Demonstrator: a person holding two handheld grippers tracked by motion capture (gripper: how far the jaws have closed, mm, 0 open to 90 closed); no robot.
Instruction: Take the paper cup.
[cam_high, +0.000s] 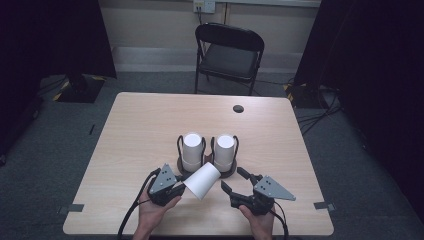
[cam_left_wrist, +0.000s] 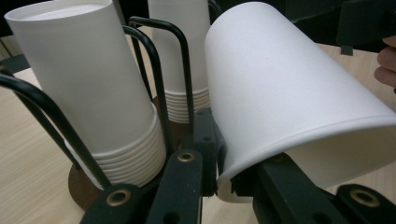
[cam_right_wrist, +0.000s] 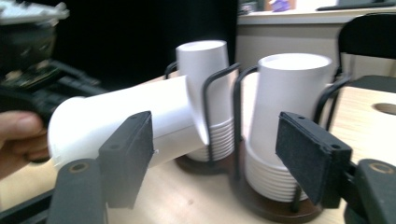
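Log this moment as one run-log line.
left gripper: shut on paper cup rim, cup tilted | right gripper: open, holding nothing | two cup stacks in wire holders, upright on table

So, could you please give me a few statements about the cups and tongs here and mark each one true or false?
1. The left tongs grip a single paper cup by its rim. True.
2. The right tongs are shut on a cup. False: they are open and hold nothing.
3. Two stacks of cups stand upside down in wire holders, the left stack and the right stack. True.
4. The held cup stands upright on the table. False: it is tilted in the air, in front of the stacks.
5. A folding chair stands beyond the table. True.
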